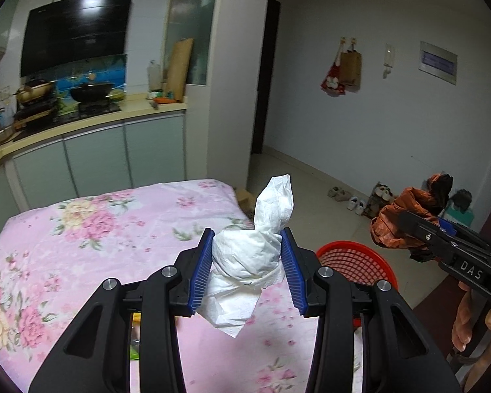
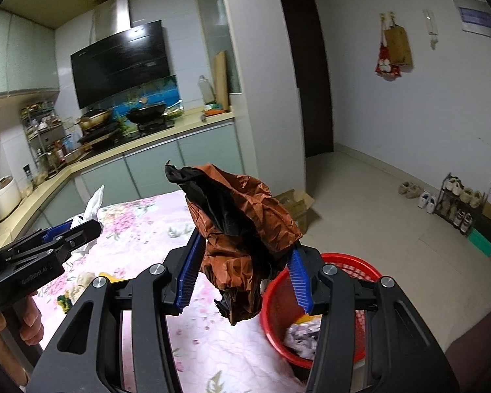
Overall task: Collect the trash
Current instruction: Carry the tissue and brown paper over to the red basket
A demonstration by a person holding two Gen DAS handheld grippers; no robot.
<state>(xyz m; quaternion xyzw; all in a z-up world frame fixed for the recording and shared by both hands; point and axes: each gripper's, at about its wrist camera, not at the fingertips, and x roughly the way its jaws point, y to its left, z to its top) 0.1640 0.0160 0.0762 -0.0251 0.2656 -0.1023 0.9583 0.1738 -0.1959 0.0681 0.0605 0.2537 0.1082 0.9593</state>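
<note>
Tissue wad (image 1: 245,258) & brown wrapper (image 2: 242,239), both gripped

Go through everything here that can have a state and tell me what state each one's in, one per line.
Left tongs: shut on crumpled white tissue wad.
Crumpled white tissue wad: held up off the floral pink tablecloth.
Right tongs: shut on crumpled orange-and-black wrapper.
Crumpled orange-and-black wrapper: held in the air.
Red plastic mesh basket: upright, some trash already inside.

Range hood (image 1: 77,32) at 10 o'clock, wok (image 1: 91,91) and pot (image 1: 36,89) on the hob beneath. Cutting board (image 1: 179,68) leaning at 11. Shoes (image 1: 347,196) and shoe rack (image 2: 458,201) along the wall at 3. Hanging bags (image 1: 342,68) at 1.
</note>
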